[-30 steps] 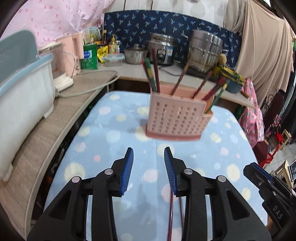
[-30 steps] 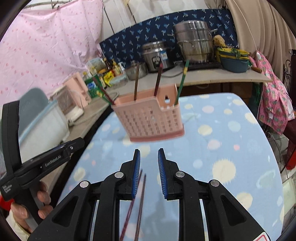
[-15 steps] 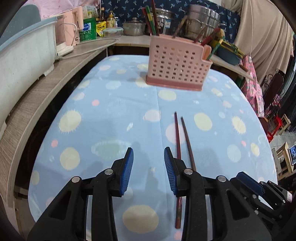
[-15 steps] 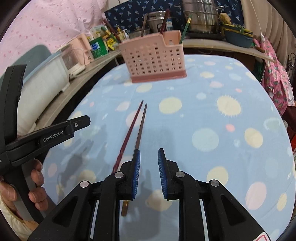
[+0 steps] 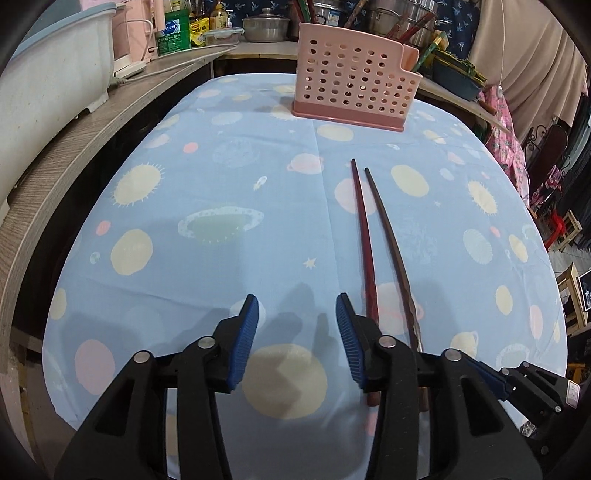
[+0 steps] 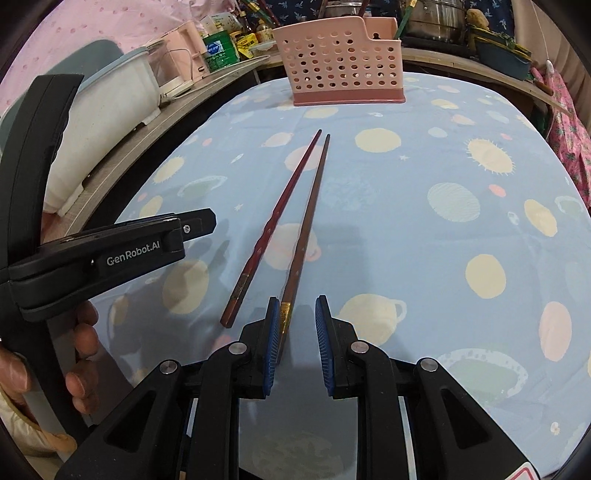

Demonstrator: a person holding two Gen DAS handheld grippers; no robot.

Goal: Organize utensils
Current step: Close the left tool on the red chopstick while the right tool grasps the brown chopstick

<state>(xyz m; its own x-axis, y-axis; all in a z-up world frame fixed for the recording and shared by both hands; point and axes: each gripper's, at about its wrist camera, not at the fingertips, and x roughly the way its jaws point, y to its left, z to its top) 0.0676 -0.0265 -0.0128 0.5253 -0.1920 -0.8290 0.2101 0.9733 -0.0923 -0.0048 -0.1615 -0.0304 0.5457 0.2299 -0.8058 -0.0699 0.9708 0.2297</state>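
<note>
Two dark red chopsticks lie side by side on the blue patterned tablecloth, the reddish one (image 5: 364,229) (image 6: 284,195) left of the browner one (image 5: 391,240) (image 6: 308,218). A pink perforated utensil holder (image 5: 351,85) (image 6: 343,62) stands at the far end with several chopsticks in it. My left gripper (image 5: 295,314) is open and empty, just left of the chopsticks' near ends. My right gripper (image 6: 295,314) is open, low over the table, with the browner chopstick's near end between its jaws beside the left pad.
A wooden counter (image 5: 92,122) runs along the left with a white tub (image 5: 48,70). Pots, jars and a bowl stand on the shelf behind the holder (image 5: 266,27). The left gripper body and the hand holding it (image 6: 96,258) are at the left of the right wrist view.
Both grippers have pulled back from the holder and dropped toward the near table edge. The two chopsticks have come into full view, and the right gripper now straddles one end.
</note>
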